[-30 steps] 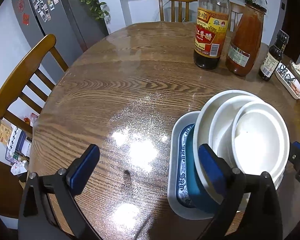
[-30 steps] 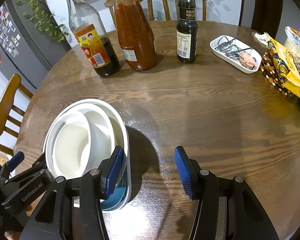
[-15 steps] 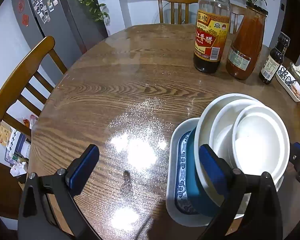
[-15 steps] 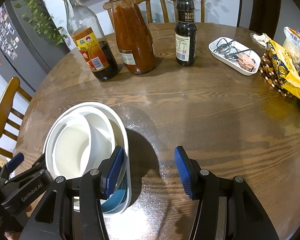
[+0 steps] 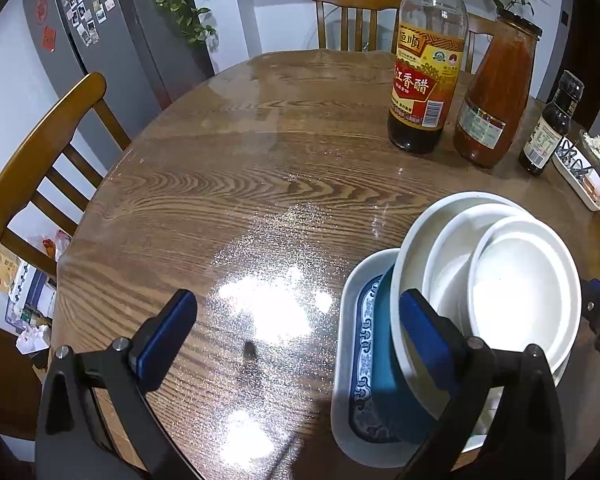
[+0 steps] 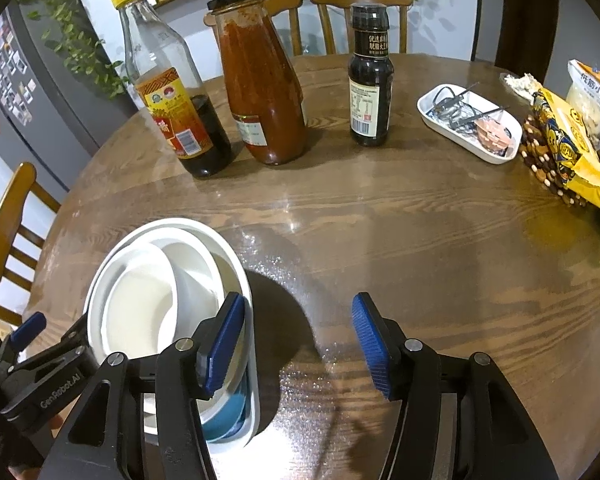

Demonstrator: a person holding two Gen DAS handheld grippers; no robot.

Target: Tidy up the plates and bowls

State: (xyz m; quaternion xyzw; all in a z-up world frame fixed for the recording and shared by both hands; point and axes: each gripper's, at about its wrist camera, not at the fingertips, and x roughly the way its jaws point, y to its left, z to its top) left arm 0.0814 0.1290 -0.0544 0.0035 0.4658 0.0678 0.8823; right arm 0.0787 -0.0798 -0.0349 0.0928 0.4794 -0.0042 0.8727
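A stack of dishes stands near the table's front edge: nested white bowls point(image 5: 520, 280) in a teal bowl point(image 5: 392, 380), on a rectangular white plate with a blue pattern point(image 5: 356, 360). My left gripper point(image 5: 296, 304) is open over bare table, its right finger in front of the stack's left side. In the right wrist view the white bowls point(image 6: 140, 312) lie at lower left. My right gripper point(image 6: 298, 308) is to their right, its jaws opening with nothing between them; its left finger overlaps the stack's rim.
At the back of the round wooden table point(image 5: 240, 184) stand a vinegar bottle point(image 6: 172, 112), a red sauce jar point(image 6: 264, 92) and a dark bottle point(image 6: 370, 80). A white dish of clips point(image 6: 472, 124) and snack bags point(image 6: 568, 152) lie at the right. Wooden chairs point(image 5: 40, 160) ring the table.
Both views have drifted only slightly. The stack and both grippers keep their places.
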